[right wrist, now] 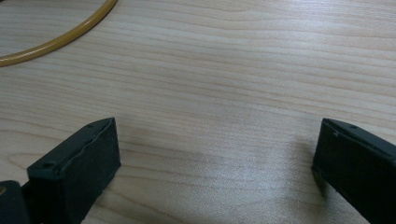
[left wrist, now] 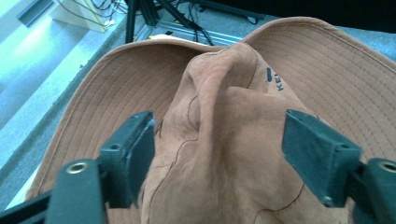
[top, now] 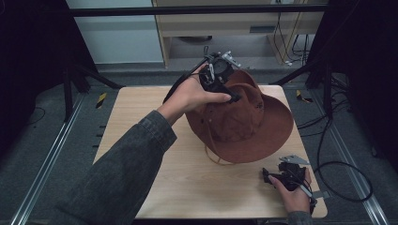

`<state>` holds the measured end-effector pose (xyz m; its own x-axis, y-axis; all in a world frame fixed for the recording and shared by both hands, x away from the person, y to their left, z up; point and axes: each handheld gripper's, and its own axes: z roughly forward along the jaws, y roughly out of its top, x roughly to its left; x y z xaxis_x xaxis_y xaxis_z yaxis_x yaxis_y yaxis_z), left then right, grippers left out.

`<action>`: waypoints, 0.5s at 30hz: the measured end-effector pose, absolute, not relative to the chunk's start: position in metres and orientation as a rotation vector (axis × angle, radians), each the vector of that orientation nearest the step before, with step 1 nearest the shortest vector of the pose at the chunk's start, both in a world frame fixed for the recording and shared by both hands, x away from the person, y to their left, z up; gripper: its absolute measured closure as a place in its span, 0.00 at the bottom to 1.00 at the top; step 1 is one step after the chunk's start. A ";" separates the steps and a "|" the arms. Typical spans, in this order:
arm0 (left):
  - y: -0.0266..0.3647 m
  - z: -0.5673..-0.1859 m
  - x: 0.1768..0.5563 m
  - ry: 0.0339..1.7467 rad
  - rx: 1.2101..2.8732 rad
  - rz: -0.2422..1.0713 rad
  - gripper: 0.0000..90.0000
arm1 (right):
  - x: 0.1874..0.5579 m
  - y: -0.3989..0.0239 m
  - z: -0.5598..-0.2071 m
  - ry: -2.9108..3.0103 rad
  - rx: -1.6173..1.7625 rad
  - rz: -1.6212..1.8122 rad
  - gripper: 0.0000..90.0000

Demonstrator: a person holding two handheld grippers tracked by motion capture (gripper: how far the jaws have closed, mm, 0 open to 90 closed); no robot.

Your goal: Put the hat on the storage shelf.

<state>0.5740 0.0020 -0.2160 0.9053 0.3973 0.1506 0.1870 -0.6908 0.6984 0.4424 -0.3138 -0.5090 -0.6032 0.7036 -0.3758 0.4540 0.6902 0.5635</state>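
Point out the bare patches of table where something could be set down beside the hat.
Most free: the table's left half, bordered by the sleeve and the hat. Another bare patch lies along the near edge, between the hat's cord and the right gripper. The far right is crowded: the hat's brim reaches nearly to the edge.

Lab/test rig: black frame (top: 197, 10) up top, floor rails (top: 42, 168) lower left, cables (top: 338, 164) right.
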 end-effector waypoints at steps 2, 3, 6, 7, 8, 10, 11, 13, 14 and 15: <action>0.004 -0.214 0.573 0.418 2.339 0.373 0.20 | 0.442 -0.314 -0.509 2.315 0.884 0.560 0.01; 0.005 -0.213 0.571 0.418 2.339 0.371 0.19 | 0.442 -0.314 -0.509 2.314 0.884 0.560 0.01; 0.009 -0.210 0.567 0.418 2.329 0.370 0.15 | 0.442 -0.314 -0.509 2.314 0.884 0.560 0.01; 0.010 -0.209 0.566 0.418 2.326 0.370 0.14 | 0.442 -0.314 -0.509 2.315 0.884 0.560 0.01; 0.012 -0.209 0.564 0.416 2.322 0.371 0.14 | 0.442 -0.314 -0.509 2.314 0.884 0.560 0.01; 0.015 -0.207 0.561 0.413 2.318 0.372 0.13 | 0.442 -0.314 -0.509 2.315 0.884 0.560 0.01; 0.017 -0.206 0.559 0.411 2.317 0.369 0.12 | 0.442 -0.314 -0.509 2.315 0.884 0.560 0.01; 0.022 -0.204 0.556 0.405 2.305 0.373 0.12 | 0.442 -0.314 -0.509 2.314 0.884 0.560 0.01; 0.024 -0.203 0.554 0.402 2.299 0.373 0.12 | 0.442 -0.314 -0.509 2.314 0.884 0.560 0.01; 0.027 -0.202 0.553 0.400 2.297 0.370 0.11 | 0.442 -0.314 -0.509 2.315 0.884 0.559 0.01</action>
<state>0.5525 0.0265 -0.2016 0.9090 0.3922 0.1414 0.1716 -0.6612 0.7303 0.4424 -0.3138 -0.5090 -0.6036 0.7030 -0.3761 0.4537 0.6907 0.5631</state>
